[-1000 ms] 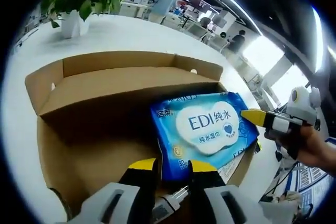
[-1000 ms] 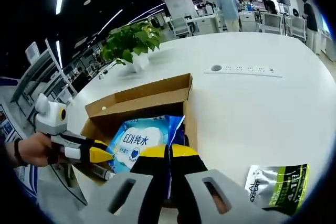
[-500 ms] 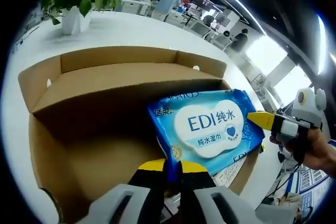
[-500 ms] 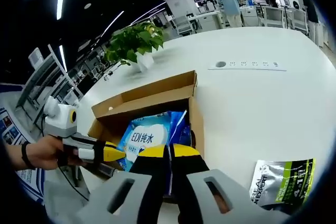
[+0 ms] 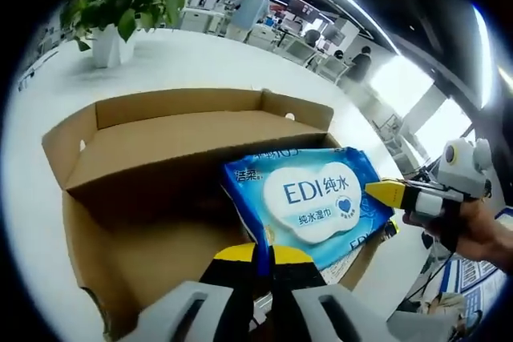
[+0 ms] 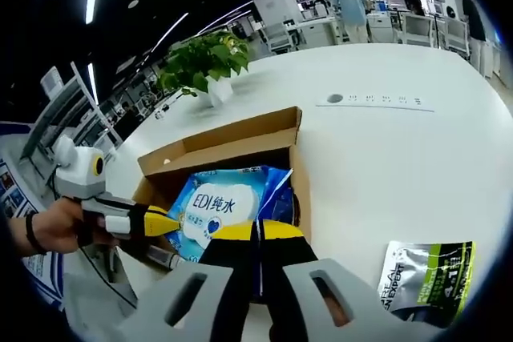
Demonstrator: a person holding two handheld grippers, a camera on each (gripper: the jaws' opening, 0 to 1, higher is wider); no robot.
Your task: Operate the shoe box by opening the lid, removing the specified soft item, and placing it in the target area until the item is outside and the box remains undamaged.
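White table (image 6: 385, 158): both jaws pinch wipes pack (image 5: 309, 198) edges

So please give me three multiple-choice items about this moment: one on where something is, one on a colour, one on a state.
1. Where does the potted plant stand?
A. inside the box
B. on the white table, beyond the box
C. on the silver pouch

2. What is the main colour of the wet wipes pack?
A. blue
B. red
C. green

3. How is the cardboard box?
A. taped shut
B. crushed flat
C. open, lid flap up

Answers: 1 B, the plant sits on the table past the box's far wall. 2 A, its wrapper is blue with a white label. 3 C, the inside shows, and both tongs pinch the pack's edges.
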